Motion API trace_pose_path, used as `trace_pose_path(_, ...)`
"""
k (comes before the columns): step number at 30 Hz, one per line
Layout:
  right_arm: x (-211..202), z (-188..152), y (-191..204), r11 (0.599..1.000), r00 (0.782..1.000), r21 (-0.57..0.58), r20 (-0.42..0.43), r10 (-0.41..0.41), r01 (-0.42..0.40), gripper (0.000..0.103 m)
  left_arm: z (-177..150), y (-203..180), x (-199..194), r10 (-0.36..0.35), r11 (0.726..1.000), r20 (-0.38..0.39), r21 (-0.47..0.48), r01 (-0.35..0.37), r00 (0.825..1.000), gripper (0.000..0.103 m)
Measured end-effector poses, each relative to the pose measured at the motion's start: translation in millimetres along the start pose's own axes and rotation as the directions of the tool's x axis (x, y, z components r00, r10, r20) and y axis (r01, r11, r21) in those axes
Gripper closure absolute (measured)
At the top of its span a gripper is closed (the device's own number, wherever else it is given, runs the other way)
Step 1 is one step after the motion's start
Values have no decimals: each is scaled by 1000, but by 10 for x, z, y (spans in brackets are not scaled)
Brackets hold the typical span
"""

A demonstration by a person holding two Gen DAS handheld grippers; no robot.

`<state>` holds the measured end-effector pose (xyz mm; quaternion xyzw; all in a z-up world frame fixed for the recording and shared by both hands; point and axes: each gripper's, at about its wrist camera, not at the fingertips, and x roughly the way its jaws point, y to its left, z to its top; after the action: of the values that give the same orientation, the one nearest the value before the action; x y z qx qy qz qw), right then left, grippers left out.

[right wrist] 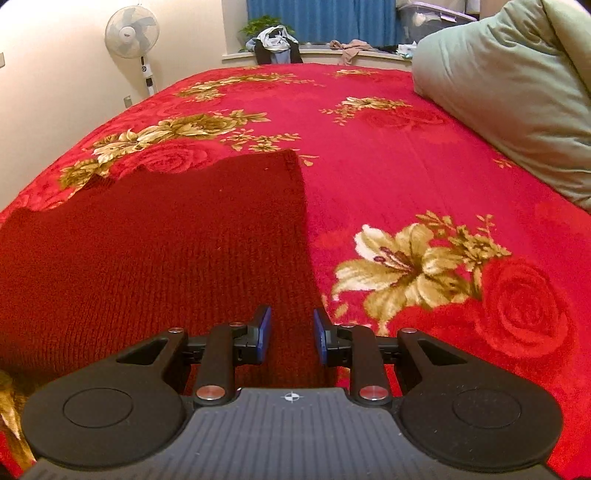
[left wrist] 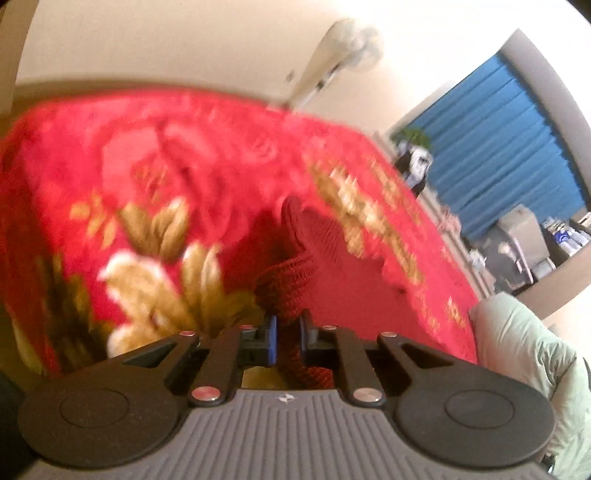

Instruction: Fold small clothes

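Observation:
A dark red knitted garment [right wrist: 155,236] lies flat on the red floral blanket [right wrist: 369,147], filling the left half of the right wrist view. My right gripper [right wrist: 291,332] is open, its blue pads over the garment's right edge, holding nothing. In the blurred left wrist view my left gripper [left wrist: 287,332] is shut on a bunched part of the same knitted garment [left wrist: 291,284], lifted above the blanket [left wrist: 147,155].
A pale green duvet [right wrist: 509,92] is piled at the bed's right side and also shows in the left wrist view [left wrist: 528,350]. A standing fan [right wrist: 132,33] is by the left wall. Clothes and a plant [right wrist: 275,40] sit on the windowsill before blue curtains.

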<state>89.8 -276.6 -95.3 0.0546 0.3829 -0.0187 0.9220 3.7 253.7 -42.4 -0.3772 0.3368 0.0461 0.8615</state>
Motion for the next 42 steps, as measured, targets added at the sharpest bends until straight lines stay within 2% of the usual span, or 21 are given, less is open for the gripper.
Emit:
trace_pose_path(4, 50, 35, 16, 1000, 1000, -5, -12, -26, 26, 77, 7, 174, 333, 17, 991, -114, -133, -32, 993, 83)
trace_pose_path(6, 80, 60, -24, 999, 999, 20, -23, -39, 39, 76, 1, 182, 470, 23, 986, -139, -161, -46, 990, 73)
trace_pose_path(8, 125, 72, -76, 997, 998, 49, -44, -49, 52, 67, 7, 172, 600, 30, 983, -156, -173, -57, 987, 63)
trace_pose_path(9, 151, 69, -102, 997, 997, 59, -58, -53, 56, 64, 3, 158, 662, 38, 982, -162, -176, -66, 986, 62)
trace_pose_path(11, 205, 46, -151, 995, 995, 82, -87, -42, 49, 55, 3, 138, 756, 60, 979, -162, -181, -90, 985, 62)
trace_pose_path(15, 278, 14, -278, 985, 993, 175, -118, 8, 12, 51, -12, 121, 829, 81, 976, -140, -189, -107, 987, 60)
trace_pose_path(16, 292, 12, -315, 979, 992, 204, -122, 23, 2, 50, -17, 97, 824, 86, 979, -136, -175, -109, 987, 63)
trace_pose_path(18, 318, -3, -380, 962, 990, 271, -125, 64, -28, 50, -22, 31, 817, 98, 986, -118, -127, -112, 988, 82)
trace_pose_path(19, 331, -10, -402, 953, 988, 297, -124, 91, -50, 53, -23, 0, 791, 97, 989, -105, -103, -108, 990, 85)
trace_pose_path(20, 336, -20, -408, 945, 986, 318, -116, 119, -77, 71, -16, -36, 761, 93, 992, -89, -76, -100, 992, 86)
trace_pose_path(21, 332, -23, -405, 938, 984, 330, -103, 147, -106, 76, -13, -66, 722, 88, 994, -74, -55, -92, 993, 87)
trace_pose_path(23, 304, -13, -341, 948, 987, 300, -88, 136, -104, 87, -1, -133, 610, 77, 997, -31, -3, -77, 997, 88)
trace_pose_path(28, 19, 72, -399, 920, 981, 344, 30, 191, -189, 92, 21, -305, 114, -11, 991, 119, 137, -5, 993, 89)
trace_pose_path(30, -177, 131, -370, 917, 970, 316, 86, 226, -241, 92, -1, -345, -102, -25, 983, 182, 185, -9, 983, 89)
trace_pose_path(32, -264, 143, -320, 922, 963, 280, 82, 256, -269, 92, -1, -306, -198, 1, 983, 205, 178, -39, 979, 89)
trace_pose_path(34, -152, 119, -263, 935, 967, 256, -13, 255, -243, 91, 42, -165, -93, 47, 992, 144, 108, -62, 988, 88)
trace_pose_path(36, 45, 34, -216, 963, 974, 218, -124, 189, -159, 89, 35, 34, 127, 88, 996, 24, -14, -87, 996, 85)
trace_pose_path(37, 104, 8, -193, 974, 979, 195, -142, 148, -118, 85, 18, 87, 222, 111, 992, -23, -49, -112, 994, 85)
trace_pose_path(38, 111, 11, -174, 978, 983, 182, -137, 124, -98, 76, 9, 115, 299, 129, 989, -55, -67, -133, 990, 84)
trace_pose_path(39, 90, 41, -151, 981, 987, 173, -116, 109, -88, 72, 12, 129, 344, 141, 986, -69, -78, -147, 988, 82)
trace_pose_path(42, -73, 136, -107, 986, 995, 136, -5, 95, -94, 67, 34, 122, 403, 150, 983, -68, -95, -156, 986, 80)
